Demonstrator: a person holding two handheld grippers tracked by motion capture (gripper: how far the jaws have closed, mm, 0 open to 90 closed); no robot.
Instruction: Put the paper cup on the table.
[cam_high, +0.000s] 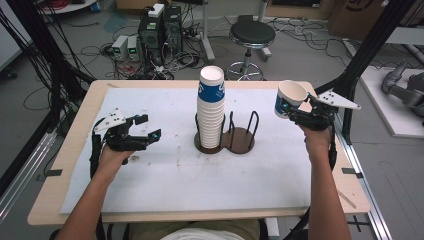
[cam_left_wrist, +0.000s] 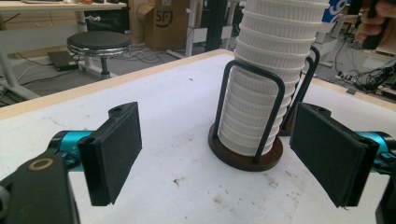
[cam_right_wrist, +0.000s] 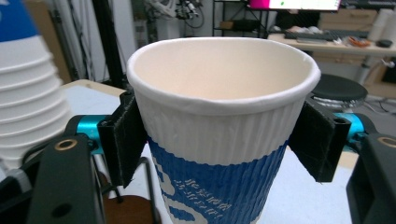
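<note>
The right gripper (cam_high: 296, 111) clamps a blue-and-white paper cup (cam_high: 289, 99) by its sides, mouth up, lifted clear at the table's far right, probably so it can drop into the wooden cup holder (cam_high: 241, 140). The left gripper (cam_high: 145, 134) waits open and empty, left of the cup stack (cam_high: 210, 107).

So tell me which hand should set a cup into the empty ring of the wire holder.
Right: the right gripper already clamps a blue-and-white paper cup; the left gripper is open, empty.
</note>
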